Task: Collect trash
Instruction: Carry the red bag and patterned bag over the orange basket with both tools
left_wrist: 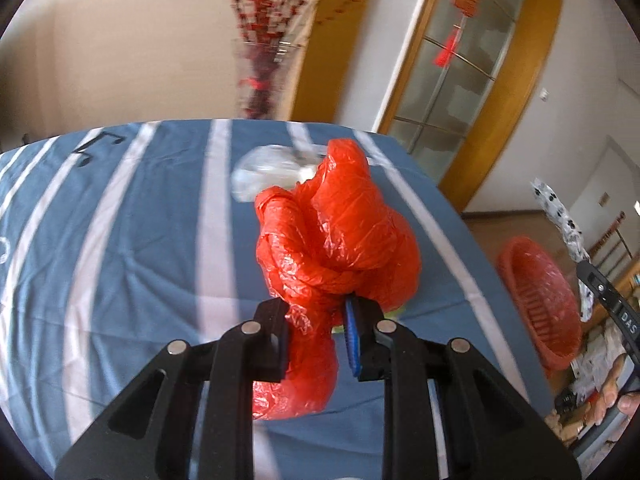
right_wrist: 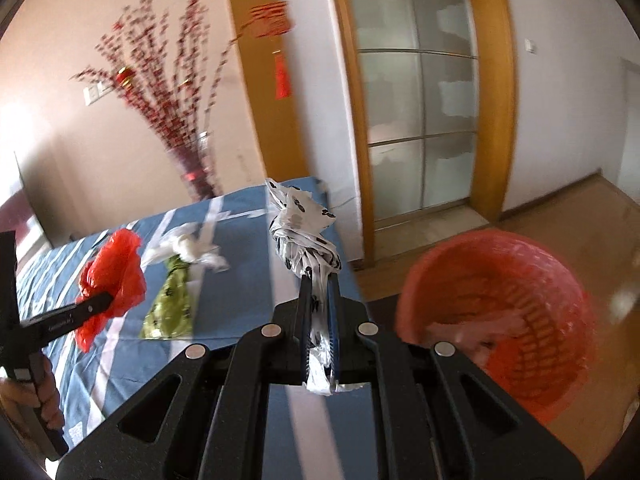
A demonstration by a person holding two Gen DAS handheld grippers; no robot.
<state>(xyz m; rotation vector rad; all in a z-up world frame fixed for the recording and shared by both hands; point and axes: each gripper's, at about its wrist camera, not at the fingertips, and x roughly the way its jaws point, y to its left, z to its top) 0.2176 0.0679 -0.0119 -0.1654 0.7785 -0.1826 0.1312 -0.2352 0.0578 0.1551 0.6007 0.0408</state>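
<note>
**Both grippers loaded, basket to the right**

Left gripper (left_wrist: 318, 334): jaws pinched on the red plastic bag (left_wrist: 336, 236), gripped at its twisted neck. Bulk of the bag balloons up and forward past the fingertips, so its long axis runs roughly along the fingers, away from the camera. It appears raised above the blue striped tablecloth (left_wrist: 132, 240); contact cannot be ruled out from this view. Judgement: neck grip chosen because the crumpled film gathers there and gives the pads something firm.

On the cloth, between the two grippers: a green wrapper (right_wrist: 170, 304) lying flat, long axis pointing away toward the wall, and a clear-white crumpled bag (right_wrist: 188, 250) touching its far end. Both not yet collected.

Right gripper (right_wrist: 318, 344): jaws pressed nearly together on the white spotted bag (right_wrist: 298, 224), again at a knotted neck; bag stands upward and forward, a loose tail hanging back through the fingers.

Far right: red basket (right_wrist: 496, 320), on the floor just beside the table edge, mouth tilted toward camera. Judgement: drop target; right load is nearer.
</note>
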